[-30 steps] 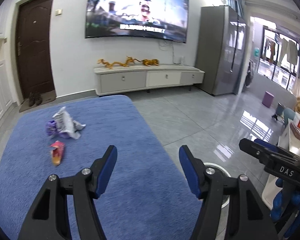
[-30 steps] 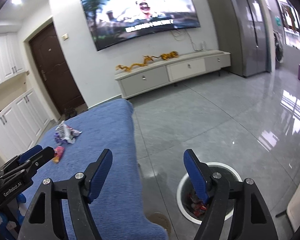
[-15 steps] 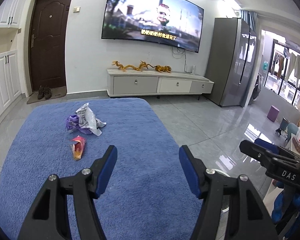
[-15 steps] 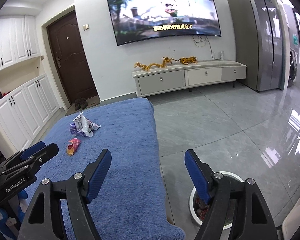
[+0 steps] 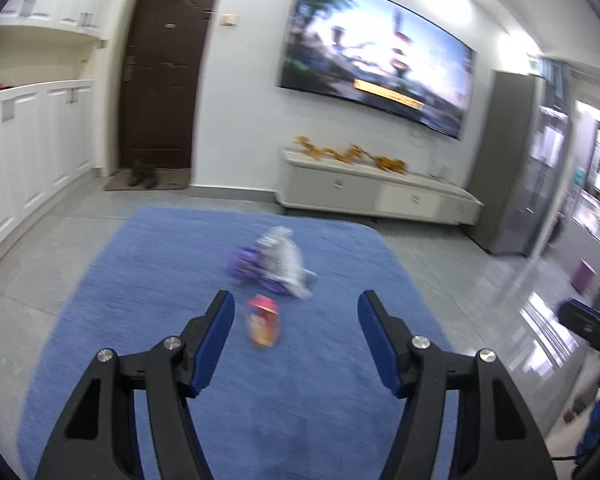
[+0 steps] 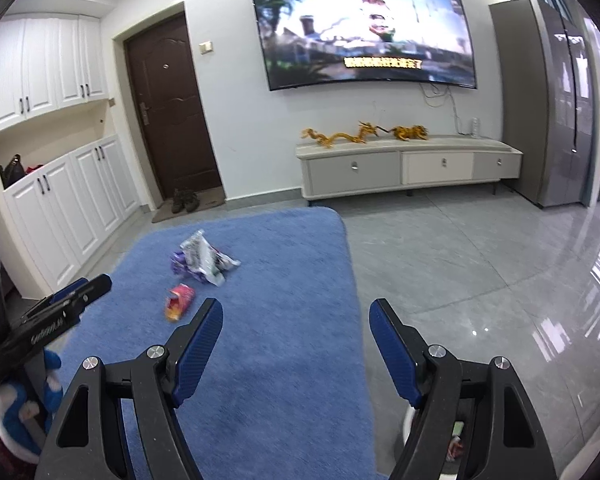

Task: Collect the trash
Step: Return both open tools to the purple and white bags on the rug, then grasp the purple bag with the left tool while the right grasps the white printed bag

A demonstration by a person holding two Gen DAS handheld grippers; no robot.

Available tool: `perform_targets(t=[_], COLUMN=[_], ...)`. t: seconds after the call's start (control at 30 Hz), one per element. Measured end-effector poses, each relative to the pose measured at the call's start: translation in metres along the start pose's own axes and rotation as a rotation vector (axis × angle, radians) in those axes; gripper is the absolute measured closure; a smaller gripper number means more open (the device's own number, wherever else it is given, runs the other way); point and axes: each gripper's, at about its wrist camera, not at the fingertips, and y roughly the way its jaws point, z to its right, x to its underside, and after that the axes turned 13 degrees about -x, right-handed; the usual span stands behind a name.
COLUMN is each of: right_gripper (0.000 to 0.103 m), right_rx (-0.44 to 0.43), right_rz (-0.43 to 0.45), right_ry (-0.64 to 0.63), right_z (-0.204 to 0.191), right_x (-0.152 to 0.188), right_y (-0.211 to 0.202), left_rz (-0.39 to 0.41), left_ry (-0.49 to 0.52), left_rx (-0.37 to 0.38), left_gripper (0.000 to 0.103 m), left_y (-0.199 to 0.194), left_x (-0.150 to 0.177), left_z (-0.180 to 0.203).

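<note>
- Left gripper (image 5: 296, 334), black-framed with blue pads, hovers over the blue fuzzy rug (image 5: 148, 280); its fingers are spread wide and hold nothing.
- Just beyond the left finger's tip, at about 11 o'clock from the gap, lies a small red-and-orange crumpled snack wrapper (image 5: 263, 322), flat on the rug and blurred in this view.
- Farther up the rug at 12 o'clock sits a silver-white crinkled foil bag (image 5: 284, 258), touching a purple wrapper (image 5: 246, 262) on its left side.
- Right gripper (image 6: 296, 340), same black frame and blue pads, is also splayed wide and empty, hanging over the rug's right edge.
- From the right wrist view the red-and-orange wrapper (image 6: 179, 301) sits at 10 o'clock, near the left pad; the foil bag (image 6: 204, 258) and purple wrapper (image 6: 180, 262) lie beyond it.
- At 5 o'clock, behind the right finger, a white-rimmed round bin (image 6: 410, 420) peeks out on the grey tiled floor (image 6: 480, 264), with some scraps visible inside.
- The left gripper (image 6: 56, 320) shows at 9 o'clock in the right view.
</note>
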Motion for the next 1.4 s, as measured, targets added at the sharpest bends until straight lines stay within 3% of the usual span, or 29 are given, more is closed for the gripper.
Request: perform_targets(t=[0.2,0.33,0.5,0.73,0.97,1.1,1.3,1.4], right_gripper=[0.029,0.029,0.029,0.03,0.04,0.048,0.053,0.058], right_rx=[-0.066,-0.121,-0.174,-0.253,-0.325,-0.36,-0.396,-0.42], right_rz=[-0.002,-0.018,-0.077,-0.181,-0.265,-0.3,-0.322,-0.345], right_ry=[-0.036,-0.059,-0.056,-0.035,-0.015,-0.001,-0.009,-0.012], right_z=[-0.015,-0.023,-0.024,-0.017,-0.011,-0.004,-0.009,-0.015], right_x=[-0.024,-0.038,-0.043,-0.04,-0.037,-0.036,-0.039,-0.037], right_y=[0.032,0.065,0.113,0.185,0.252,0.281,0.318,0.337], left_rz=[0.006,-0.011,-0.108,-0.218,-0.318,-0.396,-0.417,-0.411], left_ry=[-0.072,-0.104,-0.091,-0.01,-0.005,-0.043,-0.202,-0.234], left_rx=[-0.109,-0.117,0.007,0.083,0.169,0.206,0.281,0.3], left_gripper=[0.041,0.041,0.041,0.047,0.049,0.064,0.069,0.071], left_y=[0.031,0.055,0.102,0.171,0.24,0.281,0.307,0.309], left_x=[-0.029,-0.042,-0.044,-0.035,-0.033,-0.026,-0.011,-0.008], left_z=[-0.062,-0.085,-0.081,-0.05,-0.03,-0.03,-0.058,-0.066])
